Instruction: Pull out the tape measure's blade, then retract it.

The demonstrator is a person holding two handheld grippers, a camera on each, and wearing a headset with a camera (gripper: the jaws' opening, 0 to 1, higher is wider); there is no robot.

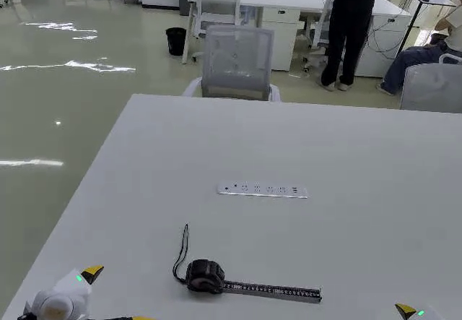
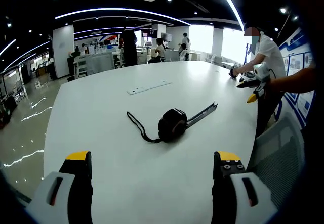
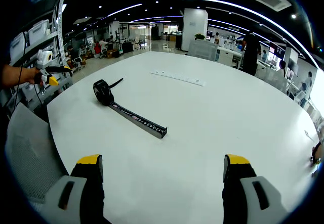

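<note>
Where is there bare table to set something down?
Broad bare table lies between the power strip and the far edge by the chair, plus everything right of the strip. A clear band also runs between the strip and the tape measure. Crowded at the near edge: its strap and pulled-out blade.

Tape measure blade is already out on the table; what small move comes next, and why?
Probably bring the left gripper to the black case: its blade lies extended on the table, and this and the right gripper stand open, clear of it, so retracting seems next.
</note>
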